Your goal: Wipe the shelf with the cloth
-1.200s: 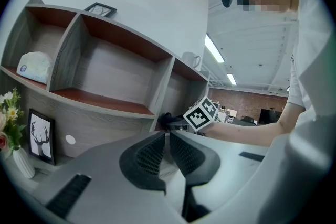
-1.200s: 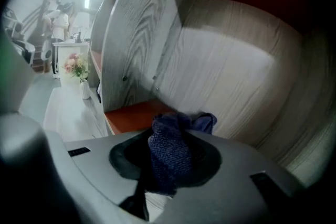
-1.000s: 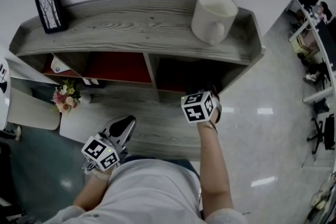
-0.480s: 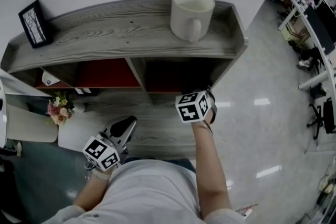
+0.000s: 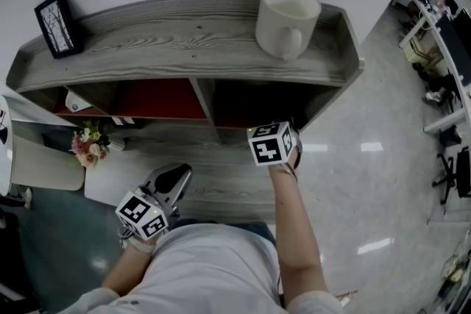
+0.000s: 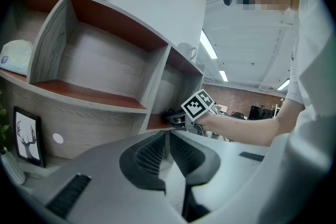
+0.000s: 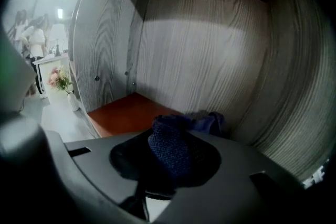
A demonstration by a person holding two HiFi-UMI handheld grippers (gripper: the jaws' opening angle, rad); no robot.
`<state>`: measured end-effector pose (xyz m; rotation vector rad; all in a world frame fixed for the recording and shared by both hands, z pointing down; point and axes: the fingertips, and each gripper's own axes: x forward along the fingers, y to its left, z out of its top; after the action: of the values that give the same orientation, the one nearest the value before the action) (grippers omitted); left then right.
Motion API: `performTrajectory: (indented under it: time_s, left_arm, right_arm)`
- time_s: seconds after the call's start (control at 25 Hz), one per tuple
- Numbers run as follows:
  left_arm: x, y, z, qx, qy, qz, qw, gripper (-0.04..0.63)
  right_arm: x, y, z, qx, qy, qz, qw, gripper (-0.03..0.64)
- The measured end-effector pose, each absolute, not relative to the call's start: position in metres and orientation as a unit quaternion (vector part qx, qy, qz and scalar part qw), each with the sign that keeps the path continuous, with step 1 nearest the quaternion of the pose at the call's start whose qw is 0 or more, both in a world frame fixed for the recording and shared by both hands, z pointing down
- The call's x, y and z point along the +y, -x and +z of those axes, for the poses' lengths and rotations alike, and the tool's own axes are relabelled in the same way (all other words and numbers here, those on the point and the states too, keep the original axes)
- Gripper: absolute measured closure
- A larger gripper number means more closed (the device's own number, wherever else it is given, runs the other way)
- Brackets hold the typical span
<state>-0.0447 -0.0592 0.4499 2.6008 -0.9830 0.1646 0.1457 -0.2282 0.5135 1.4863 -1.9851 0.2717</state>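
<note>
The grey wood shelf unit (image 5: 184,33) stands against the wall, with red-brown floors in its lower compartments. My right gripper (image 5: 278,130) reaches into the lower right compartment, its jaws lost in the dark there. In the right gripper view it (image 7: 167,162) is shut on a dark blue knitted cloth (image 7: 178,139), whose far end rests on the compartment floor (image 7: 126,110) near the back corner. My left gripper (image 5: 174,174) hangs low in front of the shelf, well left of the right one. Its jaws (image 6: 169,136) are shut with nothing between them.
A big white mug (image 5: 288,18) and a black picture frame (image 5: 57,23) stand on the shelf top. A white rounded object (image 5: 77,101) lies in the lower left compartment. A small vase of flowers (image 5: 90,143) sits at the left. Glossy floor and office desks spread to the right.
The head view has swayed left and back. My right gripper stays at the mouth of the right compartment with the cloth. The left gripper has not moved.
</note>
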Motion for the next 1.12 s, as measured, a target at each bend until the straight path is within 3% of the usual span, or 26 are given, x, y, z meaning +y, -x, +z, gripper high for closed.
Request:
performTrajectory:
  time_s: [0.68,0.84,1.12]
  left_arm:
    - [-0.049,0.081,0.454,-0.398,-0.897,0.053,0.187,0.558]
    - [-0.048,0.086,0.455,-0.405,-0.893,0.051,0.189,0.558]
    - [-0.048,0.084,0.457,-0.405,-0.892,0.054,0.191,0.558]
  right_arm:
    - [-0.224,-0.050,0.510,-0.827,-0.440,0.000,0.351,0.501]
    - [-0.225,-0.057,0.506,-0.816,-0.454,-0.003,0.358,0.429]
    - [-0.226,-0.091,0.501,-0.826,-0.462,0.117,0.301,0.328]
